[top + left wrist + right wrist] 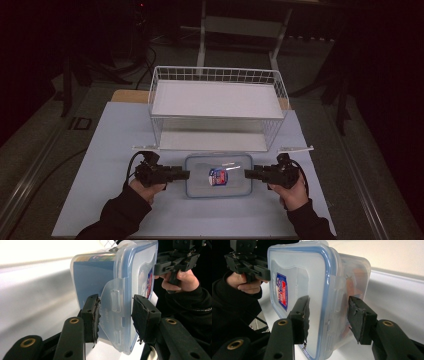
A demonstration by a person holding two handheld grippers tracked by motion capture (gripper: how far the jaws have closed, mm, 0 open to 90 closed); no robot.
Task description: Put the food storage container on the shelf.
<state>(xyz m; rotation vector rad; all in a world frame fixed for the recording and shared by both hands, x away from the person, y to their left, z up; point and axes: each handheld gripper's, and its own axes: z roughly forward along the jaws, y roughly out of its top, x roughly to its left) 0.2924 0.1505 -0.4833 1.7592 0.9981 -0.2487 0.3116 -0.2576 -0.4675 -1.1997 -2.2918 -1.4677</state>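
A clear plastic box with a blue-rimmed lid (200,182) lies on the white table top (115,200), with a red and blue sticker (218,176) on the lid. My left gripper (184,174) is at the box's left end. In the left gripper view its jaws (117,315) are open and straddle the end latch flap (112,302), which stands out from the box (92,277). My right gripper (248,173) is at the right end. Its open jaws (329,318) straddle the lid rim (325,277), with gaps on both sides.
A white wire rack (217,100) with two shelves stands just behind the box. Thin white strips lie at its front corners (145,148) (295,148). The table's front edge is near my forearms. Dark floor and stands surround the table.
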